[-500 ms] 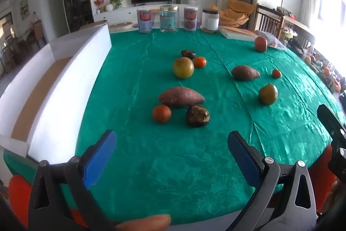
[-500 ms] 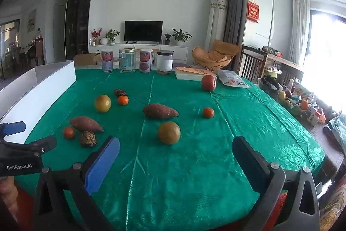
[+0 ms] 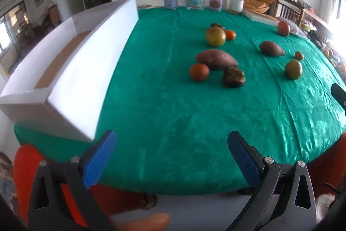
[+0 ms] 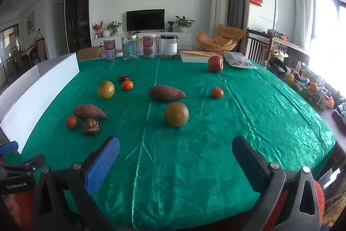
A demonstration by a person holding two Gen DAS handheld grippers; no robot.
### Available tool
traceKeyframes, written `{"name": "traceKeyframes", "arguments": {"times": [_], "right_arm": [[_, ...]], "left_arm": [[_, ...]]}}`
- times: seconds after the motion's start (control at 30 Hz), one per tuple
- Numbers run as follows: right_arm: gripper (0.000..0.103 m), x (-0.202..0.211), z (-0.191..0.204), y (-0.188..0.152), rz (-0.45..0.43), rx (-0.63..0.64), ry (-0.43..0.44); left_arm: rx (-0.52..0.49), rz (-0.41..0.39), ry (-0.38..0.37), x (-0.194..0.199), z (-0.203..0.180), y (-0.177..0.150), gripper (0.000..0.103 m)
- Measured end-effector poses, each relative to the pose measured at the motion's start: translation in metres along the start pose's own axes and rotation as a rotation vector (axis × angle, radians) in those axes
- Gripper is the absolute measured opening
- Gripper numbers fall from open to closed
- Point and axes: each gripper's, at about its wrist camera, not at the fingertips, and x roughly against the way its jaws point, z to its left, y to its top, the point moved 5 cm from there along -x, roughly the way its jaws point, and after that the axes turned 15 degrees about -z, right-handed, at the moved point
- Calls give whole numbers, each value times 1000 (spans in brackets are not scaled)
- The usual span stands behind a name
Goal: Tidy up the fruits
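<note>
Sitting at table edge, white box (image 3: 71, 70), brown floor showing, fruit outside

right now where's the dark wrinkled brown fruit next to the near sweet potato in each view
Left wrist: the dark wrinkled brown fruit sits right of centre, just below the near reddish-brown sweet potato.
Right wrist: the same fruit sits low on the left, under that sweet potato.
Shared landmark: the small orange tangerine lies immediately to the fruit's left in both views.
</note>
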Motion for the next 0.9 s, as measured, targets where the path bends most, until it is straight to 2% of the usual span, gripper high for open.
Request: {"name": "traceKeyframes", "arguments": {"times": [0.07, 0.13, 0.2, 0.27, 0.3, 0.37, 0.43, 0.5, 0.57, 0.63, 0.7, 0.77, 0.9], "right_arm": [[103, 4, -3, 7, -19, 7, -6], [103, 8, -7, 19, -66, 39, 11], [103, 7, -7, 32, -102, 133, 71], [103, -2, -3, 39, -81, 252, 127], [103, -11, -3, 40, -53, 289, 130], [103, -22, -7, 40, -20, 259, 120], [103, -26, -14, 39, -17, 162, 89], [103, -25, -18, 35, -44, 67, 22], [103, -17, -23, 29, -93, -20, -56], [103, -5, -21, 22, -134, -53, -116], [103, -3, -14, 20, -140, 13, -63], [103, -7, -10, 14, -118, 76, -62], [103, -12, -12, -1, -47, -28, -34]], "left_arm": [[24, 5, 7, 13, 21, 3, 103], [-3, -3, -33, 10, 31, 18, 103], [-103, -51, -76, 1, 29, 44, 103], [-190, -134, -68, -7, 14, 73, 103], [-195, -164, -75, -11, 6, 84, 103], [-116, -172, -103, -19, -8, 94, 103], [13, -166, -143, -22, -15, 87, 103], [91, -173, -126, -26, -21, 70, 103], [92, -168, -88, -29, -24, 52, 103], [45, -137, -96, -34, -28, 37, 103], [38, -141, -71, -35, -24, 32, 103], [60, -139, -68, -36, -19, 31, 103], [41, -172, -58, -33, -18, 28, 103]]}}
